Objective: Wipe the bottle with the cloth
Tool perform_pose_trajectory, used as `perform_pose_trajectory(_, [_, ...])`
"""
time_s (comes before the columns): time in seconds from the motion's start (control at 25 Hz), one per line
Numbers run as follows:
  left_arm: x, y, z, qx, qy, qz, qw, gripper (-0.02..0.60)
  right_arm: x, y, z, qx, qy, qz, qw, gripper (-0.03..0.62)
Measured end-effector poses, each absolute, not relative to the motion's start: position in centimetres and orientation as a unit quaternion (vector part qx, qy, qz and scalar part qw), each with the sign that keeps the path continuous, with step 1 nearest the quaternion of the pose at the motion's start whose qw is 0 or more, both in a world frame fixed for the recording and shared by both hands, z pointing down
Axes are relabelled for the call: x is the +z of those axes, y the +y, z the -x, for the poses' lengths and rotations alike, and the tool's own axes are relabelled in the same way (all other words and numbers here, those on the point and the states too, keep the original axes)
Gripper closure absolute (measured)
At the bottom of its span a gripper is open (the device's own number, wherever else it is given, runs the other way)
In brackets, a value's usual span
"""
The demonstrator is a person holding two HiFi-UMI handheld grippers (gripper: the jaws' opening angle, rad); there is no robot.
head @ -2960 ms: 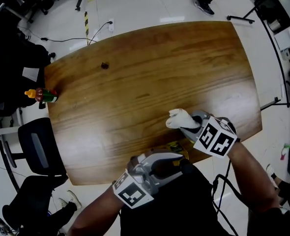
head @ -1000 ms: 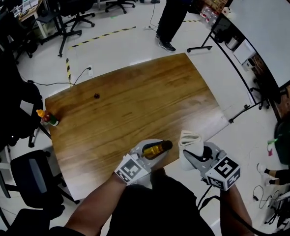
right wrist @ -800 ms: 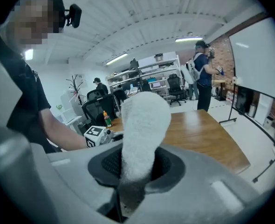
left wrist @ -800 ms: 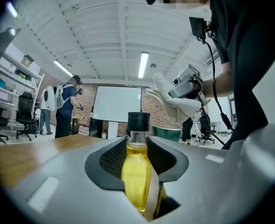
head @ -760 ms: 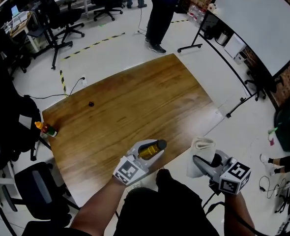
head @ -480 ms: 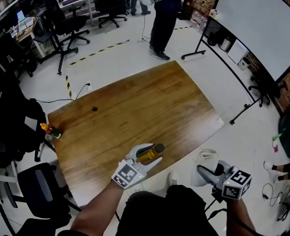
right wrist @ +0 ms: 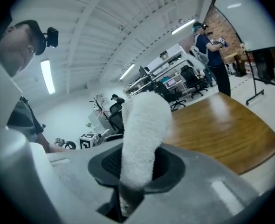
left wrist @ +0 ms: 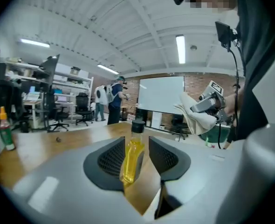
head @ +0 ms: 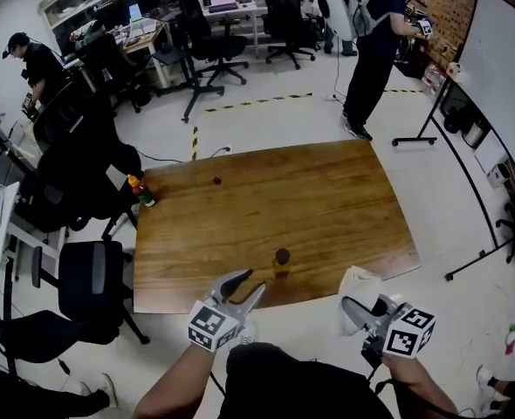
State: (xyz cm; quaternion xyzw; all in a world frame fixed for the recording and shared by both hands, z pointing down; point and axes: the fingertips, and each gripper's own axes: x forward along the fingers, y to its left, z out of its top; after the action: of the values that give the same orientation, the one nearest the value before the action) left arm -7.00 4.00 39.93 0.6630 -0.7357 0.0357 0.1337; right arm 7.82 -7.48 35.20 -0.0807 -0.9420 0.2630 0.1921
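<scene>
Left gripper view: the left gripper (left wrist: 136, 143) had its jaws apart, gripping nothing. They had just been closing a little. The bottle (left wrist: 132, 158), yellow inside with a black cap, stood upright on the desk (left wrist: 39, 148). It showed in the gap between the jaws but touched neither one.

In the head view the bottle stood near the desk's 6 o'clock edge. The left gripper was at 7 o'clock from it, just beside it.

The right gripper (right wrist: 136, 168) had its jaws closed tight on the white cloth (right wrist: 144, 125), which stuck up out of them. It was at 4 o'clock from the bottle, past the desk edge.

A small green bottle (head: 140, 190) stood at the desk's 10 o'clock corner.
</scene>
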Motion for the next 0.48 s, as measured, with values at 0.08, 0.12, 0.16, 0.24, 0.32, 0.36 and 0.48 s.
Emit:
perform_pose_trajectory(0.08, [39.5,5.9,5.1,0.023,-0.766,-0.622,0.16,0.425,35.0,-7.1,-9.1,0.254,-0.942,0.109,0.188,0.522])
perform_pose_trajectory(0.12, [39.4,6.8,3.9,0.013,-0.78,-0.601,0.173,0.456,35.0,-6.8,-9.9,0.253,-0.942,0.119,0.187,0.522])
perform_pose_trajectory(0.16, [39.3,7.8,2.6,0.0,-0.792,-0.581,0.189,0.527,35.0,-6.6,-10.8,0.253,-0.941,0.126,0.187,0.522])
perform_pose_trajectory(0.24, [39.2,9.3,-0.2,-0.034,-0.808,-0.546,0.219,0.565,35.3,-6.1,-12.7,0.251,-0.939,0.14,0.189,0.522])
perform_pose_trajectory(0.32, [38.9,10.4,-2.8,-0.069,-0.817,-0.522,0.237,0.566,35.7,-5.5,-14.1,0.248,-0.937,0.155,0.192,0.522])
perform_pose_trajectory(0.36, [38.7,10.8,-3.9,-0.083,-0.819,-0.513,0.245,0.566,36.0,-5.2,-14.6,0.248,-0.935,0.162,0.196,0.522])
perform_pose_trajectory(0.48, [38.2,12.0,-7.2,-0.111,-0.814,-0.498,0.277,0.566,36.1,-3.7,-16.2,0.261,-0.927,0.174,0.207,0.522])
